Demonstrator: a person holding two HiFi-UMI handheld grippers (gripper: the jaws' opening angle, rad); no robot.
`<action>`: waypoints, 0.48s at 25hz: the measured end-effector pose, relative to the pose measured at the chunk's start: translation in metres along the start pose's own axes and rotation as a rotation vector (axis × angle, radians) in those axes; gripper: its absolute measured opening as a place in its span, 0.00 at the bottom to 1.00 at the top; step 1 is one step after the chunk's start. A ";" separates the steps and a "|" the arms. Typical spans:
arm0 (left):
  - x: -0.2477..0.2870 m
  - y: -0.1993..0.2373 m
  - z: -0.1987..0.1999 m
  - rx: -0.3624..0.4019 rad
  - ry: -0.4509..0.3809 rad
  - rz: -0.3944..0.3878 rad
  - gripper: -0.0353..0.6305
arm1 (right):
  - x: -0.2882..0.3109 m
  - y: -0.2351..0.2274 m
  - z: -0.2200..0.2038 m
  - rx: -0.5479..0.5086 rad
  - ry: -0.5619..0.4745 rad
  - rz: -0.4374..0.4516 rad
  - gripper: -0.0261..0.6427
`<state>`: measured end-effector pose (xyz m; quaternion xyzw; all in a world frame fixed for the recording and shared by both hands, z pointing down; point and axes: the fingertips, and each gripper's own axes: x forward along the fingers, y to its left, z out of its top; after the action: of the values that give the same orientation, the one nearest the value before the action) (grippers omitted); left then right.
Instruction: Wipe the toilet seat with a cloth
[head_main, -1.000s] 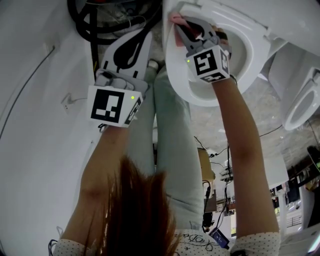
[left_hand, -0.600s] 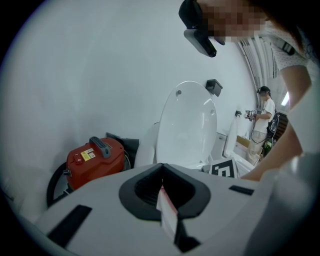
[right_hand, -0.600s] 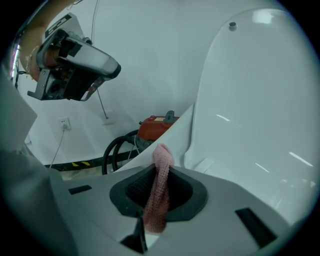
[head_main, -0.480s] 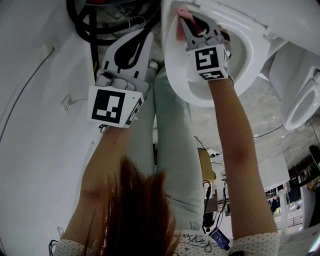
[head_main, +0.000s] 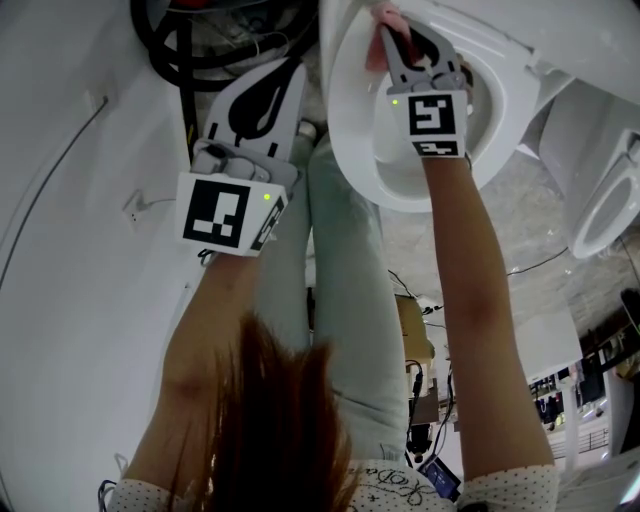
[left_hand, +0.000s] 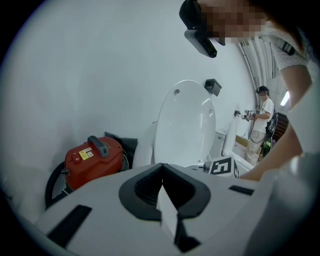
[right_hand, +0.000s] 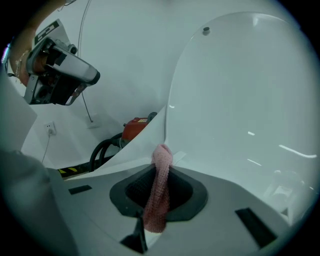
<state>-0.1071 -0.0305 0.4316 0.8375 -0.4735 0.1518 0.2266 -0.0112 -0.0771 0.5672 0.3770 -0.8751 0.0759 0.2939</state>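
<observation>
Speckled grey floor (head_main: 500, 225), white toilet (head_main: 510, 100) standing on it, second white toilet (head_main: 600, 205) just beside, red vacuum cleaner (left_hand: 94, 156) with coiled black hose (head_main: 165, 45) by the wall, thin dark cable (head_main: 530, 265) trailing across.

The raised lid (right_hand: 240, 100) stands close before the right tool (head_main: 392, 38); a red vacuum (left_hand: 92, 157) before the left tool (left_hand: 162, 170).

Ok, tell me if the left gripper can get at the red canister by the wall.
Probably yes. The left gripper, jaws shut and empty, points toward the red canister, and its view shows nothing between them; the toilet lid stands off to the right.
</observation>
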 end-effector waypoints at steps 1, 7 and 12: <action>0.000 0.000 0.000 0.001 0.000 -0.001 0.06 | -0.001 -0.003 -0.001 0.004 -0.001 -0.008 0.12; 0.000 -0.002 -0.002 0.004 0.007 -0.007 0.06 | -0.009 -0.022 -0.007 0.038 0.001 -0.056 0.12; 0.002 -0.006 -0.002 0.006 0.009 -0.017 0.06 | -0.013 -0.032 -0.011 0.042 0.009 -0.078 0.12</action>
<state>-0.1007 -0.0279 0.4328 0.8415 -0.4649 0.1551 0.2272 0.0236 -0.0876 0.5662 0.4166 -0.8565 0.0843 0.2927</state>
